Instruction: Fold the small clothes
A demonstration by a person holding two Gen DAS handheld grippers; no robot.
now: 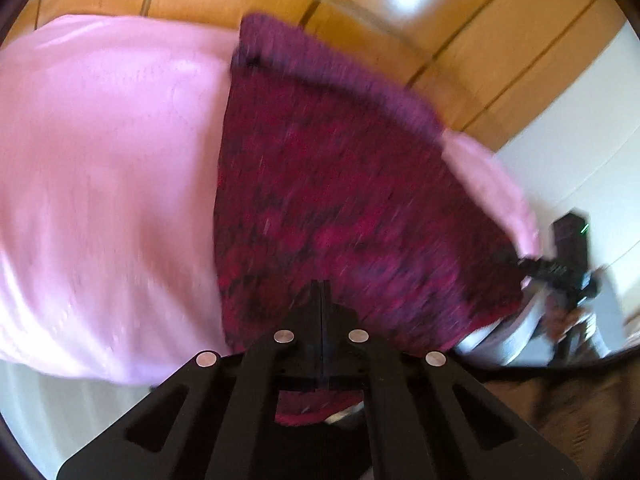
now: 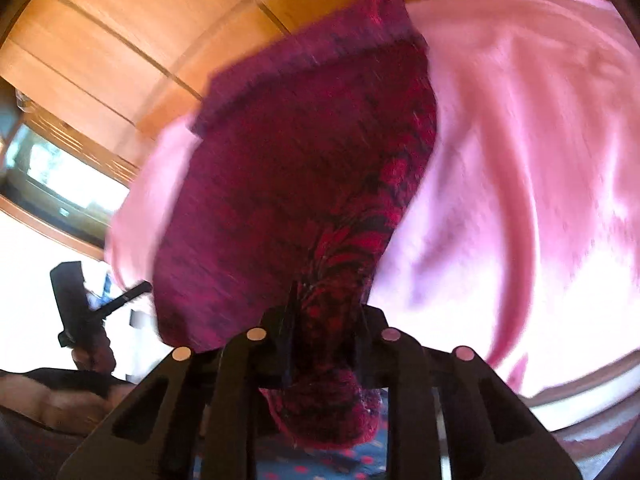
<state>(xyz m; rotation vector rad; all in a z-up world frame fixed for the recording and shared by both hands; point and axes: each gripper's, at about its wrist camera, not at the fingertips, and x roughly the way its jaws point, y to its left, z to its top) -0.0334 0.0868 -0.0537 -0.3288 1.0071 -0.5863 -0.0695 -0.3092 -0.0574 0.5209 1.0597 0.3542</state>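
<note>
The left gripper (image 1: 322,292) is pinched tight on one near corner of the dark red knitted cloth (image 1: 320,184). The right gripper (image 2: 324,308) squeezes a bunched near corner. The cloth stretches from both grippers away across the pink cloth (image 1: 104,184). A hard pull could make the thin left corner slip out, and the fold would go crooked.
</note>
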